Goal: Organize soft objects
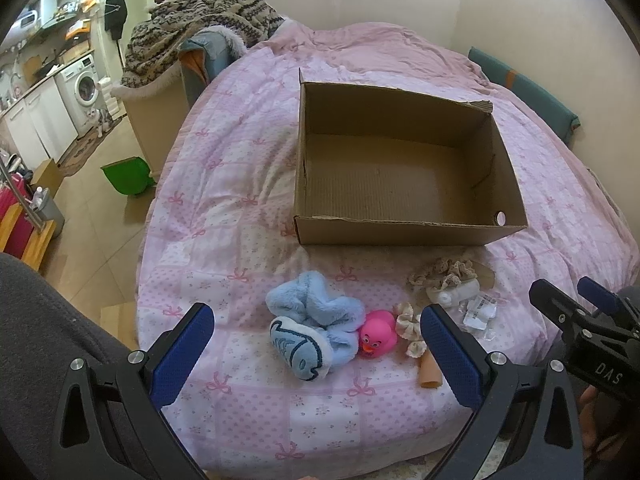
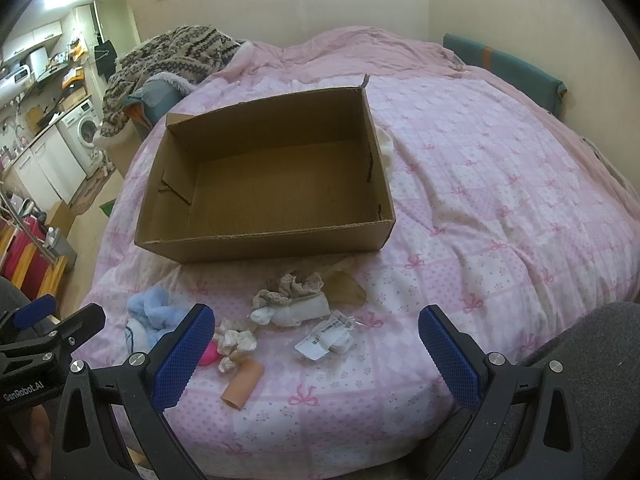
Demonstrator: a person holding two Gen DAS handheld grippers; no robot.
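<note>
**Soft objects all loose on the bed, box bare**

Soft objects lie in a loose row on the pink bedspread [image 1: 224, 216], between the cardboard box [image 1: 400, 172] and the near edge of the bed. None is in the box: its floor shows bare in both views, so by my reading the sorting has not begun and every piece is left to do.

From left to right sit a blue plush slipper [image 1: 312, 320], a pink rubber duck [image 1: 376, 332] touching it, a cream scrunchie [image 2: 236, 340], a tan tube [image 2: 244, 384], a lace-trimmed cloth bundle [image 2: 292, 300] and a clear packet with a label [image 2: 326, 338].

The left tongs [image 1: 316, 356] hang wide apart above the slipper and duck, holding nothing. The right tongs [image 2: 316, 356] are also spread wide and empty, over the packet and scrunchie.

Room is good. The box is open-topped with low walls, its near wall just beyond the pile, so a short forward carry should clear it. The bed drops off close behind the items on the near side and to the left toward the floor; small pieces nudged that way could roll off. The two tongs sit near each other, so crossing reaches looks risky.
</note>
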